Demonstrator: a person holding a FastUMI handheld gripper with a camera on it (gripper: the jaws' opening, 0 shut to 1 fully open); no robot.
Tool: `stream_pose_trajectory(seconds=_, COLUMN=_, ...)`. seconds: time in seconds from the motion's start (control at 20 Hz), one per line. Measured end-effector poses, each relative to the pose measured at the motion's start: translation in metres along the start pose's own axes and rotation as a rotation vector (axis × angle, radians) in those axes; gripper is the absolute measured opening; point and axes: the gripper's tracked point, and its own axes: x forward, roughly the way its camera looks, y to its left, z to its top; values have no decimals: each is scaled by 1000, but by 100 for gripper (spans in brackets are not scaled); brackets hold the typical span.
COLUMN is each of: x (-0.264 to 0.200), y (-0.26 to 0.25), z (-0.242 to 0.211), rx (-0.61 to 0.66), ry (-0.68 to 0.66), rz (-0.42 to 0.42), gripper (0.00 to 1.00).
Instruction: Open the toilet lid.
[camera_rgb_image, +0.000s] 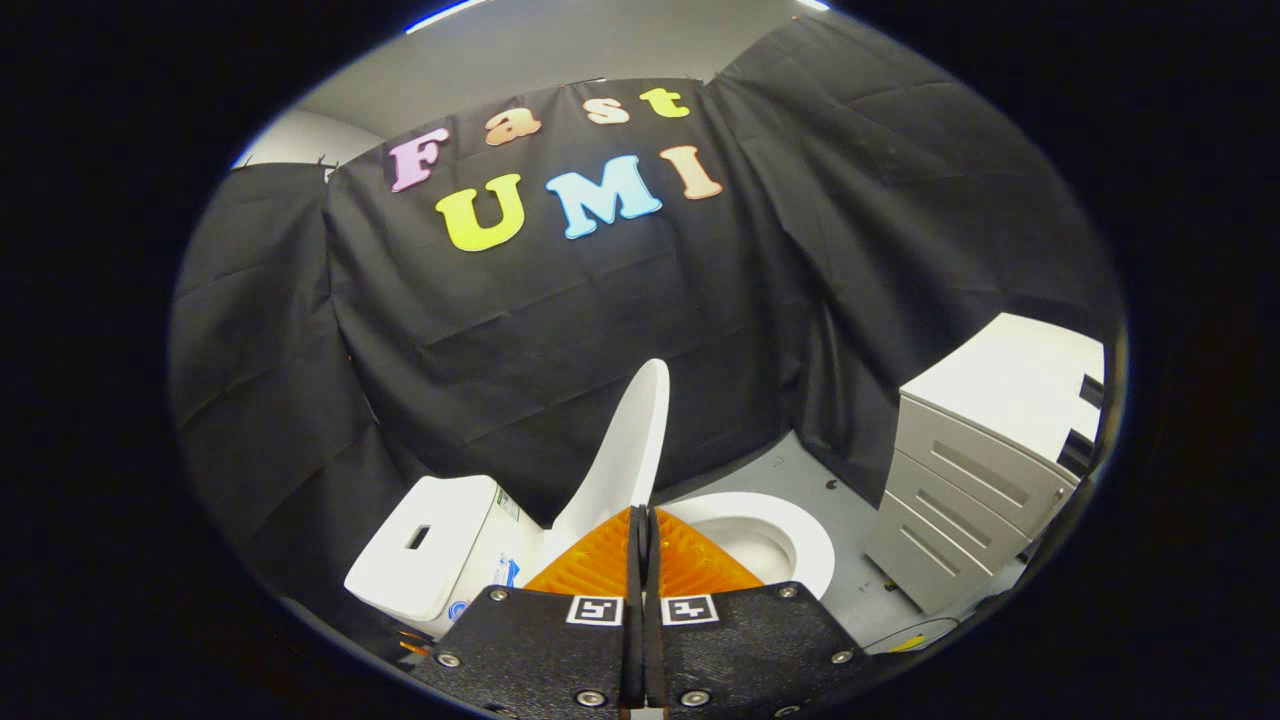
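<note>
The white toilet lid (628, 450) stands raised, seen nearly edge-on, leaning back toward the white tank (430, 545). The seat ring and open bowl (800, 545) lie to its right. My gripper (641, 514) sits just below and in front of the lid's lower edge. Its two fingers are pressed together with only a thin dark seam between them and nothing visible in it. The fingertips overlap the foot of the lid, and I cannot tell whether they touch it.
A grey drawer cabinet (960, 480) with a white top stands right of the toilet on the grey floor (790, 465). Black cloth walls close in the back and both sides. The tank has a slot-shaped button recess (418, 537) on top.
</note>
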Motion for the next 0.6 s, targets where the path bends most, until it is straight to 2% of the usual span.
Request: stream_pose_trajectory(seconds=0.6, x=-9, y=78, z=22, rx=-108, ry=-55, rz=55, gripper=0)
